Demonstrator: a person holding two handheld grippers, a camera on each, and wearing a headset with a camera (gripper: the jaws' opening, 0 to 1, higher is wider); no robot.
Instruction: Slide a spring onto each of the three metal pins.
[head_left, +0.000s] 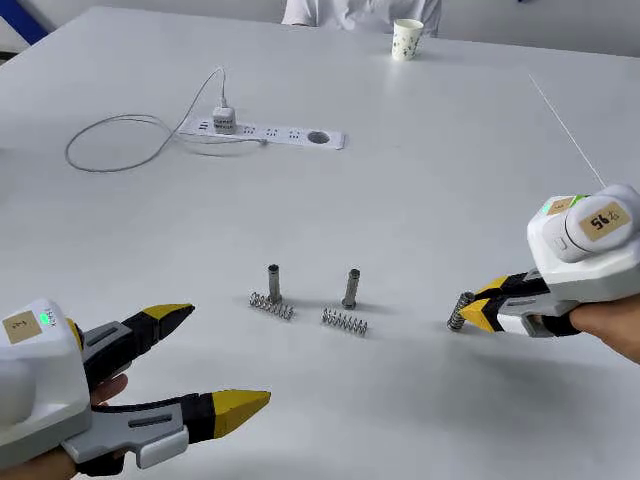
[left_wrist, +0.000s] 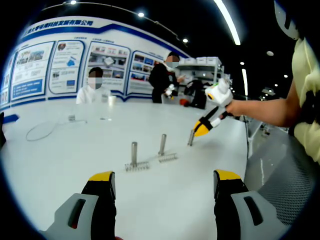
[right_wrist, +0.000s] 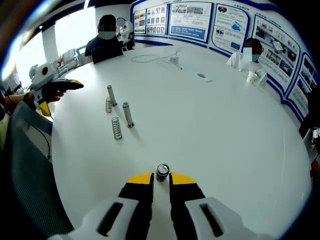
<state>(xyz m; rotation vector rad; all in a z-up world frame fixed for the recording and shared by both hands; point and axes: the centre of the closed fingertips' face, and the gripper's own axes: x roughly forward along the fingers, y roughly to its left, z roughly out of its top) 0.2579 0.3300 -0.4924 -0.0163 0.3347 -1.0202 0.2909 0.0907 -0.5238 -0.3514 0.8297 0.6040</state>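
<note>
The white worktop (head_left: 420, 180) carried everything, with a power strip (head_left: 262, 132) lying towards its far side. The left tongs (head_left: 229, 353) hung wide open and empty near the front edge, well apart from the parts, while the right tongs (head_left: 467, 315) were closed on a third spring (head_left: 458, 312), held tilted. Between them two metal pins stood upright and bare, the left pin (head_left: 273, 282) and the right pin (head_left: 351, 288), with the left spring (head_left: 271, 305) and the right spring (head_left: 344, 321) lying flat on the worktop, each just in front of its own pin.
</note>
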